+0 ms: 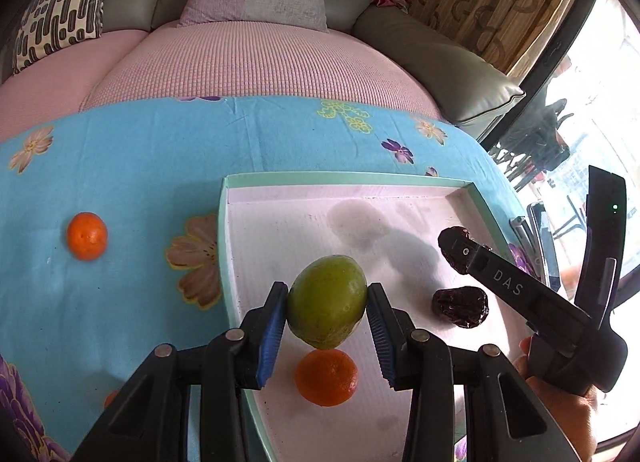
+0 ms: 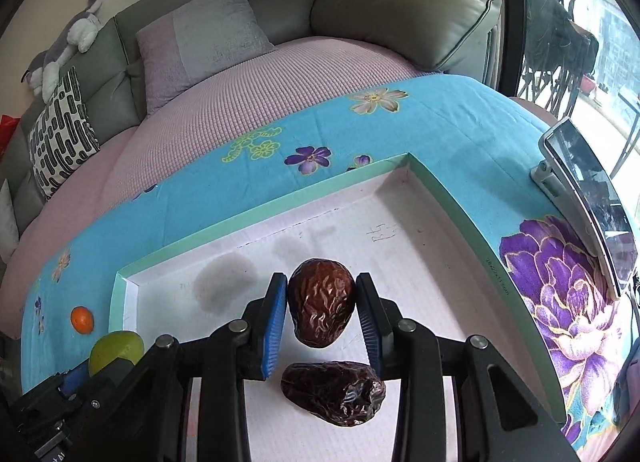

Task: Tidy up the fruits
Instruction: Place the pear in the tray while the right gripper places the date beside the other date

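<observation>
Blue-padded, the left gripper point(image 1: 327, 314) clamps a smooth green oval fruit point(image 1: 327, 302) above the mint-rimmed white tray point(image 1: 344, 178); released here, it could strike the round orange tangerine point(image 1: 326, 377) below. The right gripper point(image 2: 321, 304) pinches a wrinkled brown date point(image 2: 321, 302) directly over another date point(image 2: 334, 392).

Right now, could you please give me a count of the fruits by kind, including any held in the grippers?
Oranges: 2, one in the tray and one on the cloth.
Green fruit: 1, held by the left gripper.
Dates: 2, one held by the right gripper and one lying in the tray.
Total: 5
</observation>
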`<action>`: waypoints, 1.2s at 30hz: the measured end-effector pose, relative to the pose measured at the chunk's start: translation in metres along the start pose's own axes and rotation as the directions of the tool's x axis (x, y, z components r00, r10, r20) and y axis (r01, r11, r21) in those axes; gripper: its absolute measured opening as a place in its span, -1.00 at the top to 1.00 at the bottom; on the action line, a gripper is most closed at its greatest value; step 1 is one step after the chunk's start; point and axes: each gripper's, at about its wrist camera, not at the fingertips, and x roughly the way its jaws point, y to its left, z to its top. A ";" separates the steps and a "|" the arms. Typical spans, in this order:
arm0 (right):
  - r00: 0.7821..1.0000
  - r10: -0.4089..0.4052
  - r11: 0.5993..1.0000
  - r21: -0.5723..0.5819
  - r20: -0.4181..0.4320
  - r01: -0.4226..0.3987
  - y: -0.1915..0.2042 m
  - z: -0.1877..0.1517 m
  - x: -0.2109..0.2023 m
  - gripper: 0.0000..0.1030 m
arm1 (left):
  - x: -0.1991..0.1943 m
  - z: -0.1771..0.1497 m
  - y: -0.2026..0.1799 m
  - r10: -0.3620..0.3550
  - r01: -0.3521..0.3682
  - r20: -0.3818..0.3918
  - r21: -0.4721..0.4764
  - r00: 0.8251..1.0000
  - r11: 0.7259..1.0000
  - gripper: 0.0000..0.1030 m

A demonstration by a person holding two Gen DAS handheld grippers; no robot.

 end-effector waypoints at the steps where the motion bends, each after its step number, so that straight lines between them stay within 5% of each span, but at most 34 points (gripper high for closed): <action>1: 1.000 0.007 1.000 0.006 -0.002 -0.007 -0.001 -0.001 0.003 0.29 | 0.001 -0.001 0.000 0.008 -0.008 0.002 0.004 1.000 1.000 0.17; 36: 0.996 -0.059 0.995 -0.083 -0.069 0.053 0.008 -0.006 0.023 0.29 | 0.009 -0.005 0.006 0.031 -0.031 -0.054 0.009 0.998 0.999 0.14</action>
